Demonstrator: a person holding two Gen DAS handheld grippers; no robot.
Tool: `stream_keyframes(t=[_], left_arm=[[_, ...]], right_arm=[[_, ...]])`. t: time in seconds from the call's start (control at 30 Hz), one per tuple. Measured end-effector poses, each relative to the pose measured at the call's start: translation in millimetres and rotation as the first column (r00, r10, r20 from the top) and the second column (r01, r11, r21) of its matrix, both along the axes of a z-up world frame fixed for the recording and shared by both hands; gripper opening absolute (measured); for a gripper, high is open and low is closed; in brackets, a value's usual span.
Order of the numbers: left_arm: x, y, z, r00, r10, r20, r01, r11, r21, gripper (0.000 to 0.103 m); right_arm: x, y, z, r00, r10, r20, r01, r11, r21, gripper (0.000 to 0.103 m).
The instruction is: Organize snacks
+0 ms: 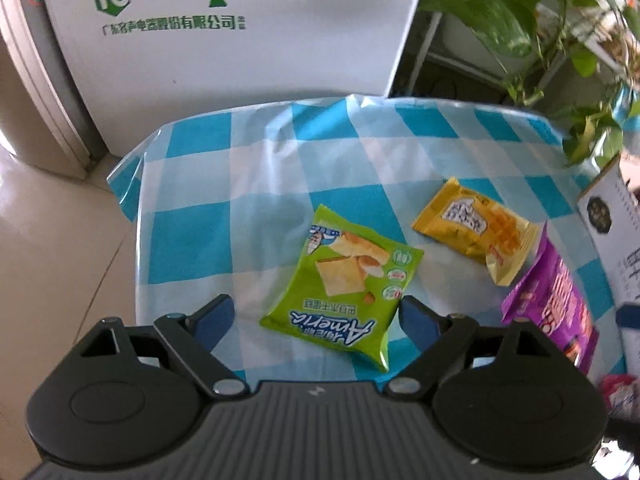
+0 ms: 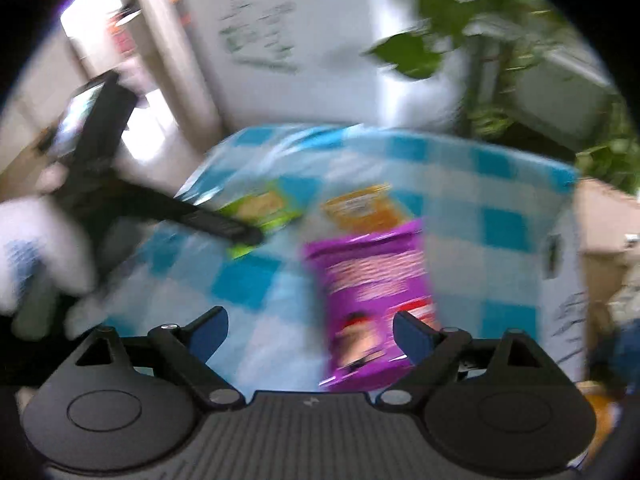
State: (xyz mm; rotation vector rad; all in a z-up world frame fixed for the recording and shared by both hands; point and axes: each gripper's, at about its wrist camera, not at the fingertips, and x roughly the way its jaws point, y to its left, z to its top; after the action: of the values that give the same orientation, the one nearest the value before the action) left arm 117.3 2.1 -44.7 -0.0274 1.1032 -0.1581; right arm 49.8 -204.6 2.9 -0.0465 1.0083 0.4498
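Note:
A green snack packet (image 1: 344,280) lies on the blue-and-white checked tablecloth (image 1: 208,184). My left gripper (image 1: 316,320) is open and empty, its fingers either side of the packet's near end. A yellow packet (image 1: 474,228) lies to the right, and a purple packet (image 1: 556,300) lies beyond it at the right edge. The right wrist view is blurred. My right gripper (image 2: 310,332) is open and empty just above the near end of the purple packet (image 2: 372,284). The green packet (image 2: 264,208) and yellow packet (image 2: 362,206) lie farther off.
A white appliance (image 1: 240,40) with green print stands behind the table. A leafy plant (image 1: 540,20) hangs at the back right. A white box (image 1: 616,232) stands at the table's right edge. The left gripper body (image 2: 120,184) shows in the right wrist view.

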Motion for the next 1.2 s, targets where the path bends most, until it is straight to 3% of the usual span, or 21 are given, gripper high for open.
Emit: stream_keyframes(t=[0.13,0.3,0.63,0.77,0.8,0.93,1.2], left_arm=[[3.6,1.3,5.1,1.000,-0.016,0.017,0.017,1.000,-0.025,0.089],[4.5,-9.5,8.5,0.990,-0.132,0.054,0.131,0.991,0.012,0.089],[10.9,-14.7,-6.9,0.969,-0.239,0.060,0.233,0.968,0.087,0.090],[14.9,-15.6,-8.8,0.968,-0.244,0.063,0.239,0.968,0.075,0.096],[15.0,-16.9,-10.2,0.967,-0.246,0.063,0.241,0.967,0.079,0.102],[17.4,-17.8,-10.8,0.970,-0.237,0.053,0.232,0.970,0.077,0.103],[16.7,-18.0,-11.2,0.972,-0.228,0.057,0.223,0.972,0.078,0.103]], right_arm=[[16.5,-9.0,-10.2,0.995,-0.094,0.022,0.095,0.992,-0.080,0.094],[25.0,-7.8,-21.5,0.997,-0.074,-0.006,0.073,0.992,-0.102,0.094],[35.2,2.1,-38.9,1.000,-0.021,-0.020,0.018,0.989,-0.146,0.097],[39.7,6.4,-45.8,0.999,-0.015,-0.034,0.010,0.989,-0.147,0.098],[40.1,7.1,-48.3,0.999,-0.015,-0.041,0.009,0.989,-0.145,0.098],[38.9,17.0,-58.2,0.999,0.019,-0.047,-0.027,0.983,-0.180,0.100],[39.1,16.3,-59.0,0.999,-0.009,-0.046,0.000,0.984,-0.176,0.103]])
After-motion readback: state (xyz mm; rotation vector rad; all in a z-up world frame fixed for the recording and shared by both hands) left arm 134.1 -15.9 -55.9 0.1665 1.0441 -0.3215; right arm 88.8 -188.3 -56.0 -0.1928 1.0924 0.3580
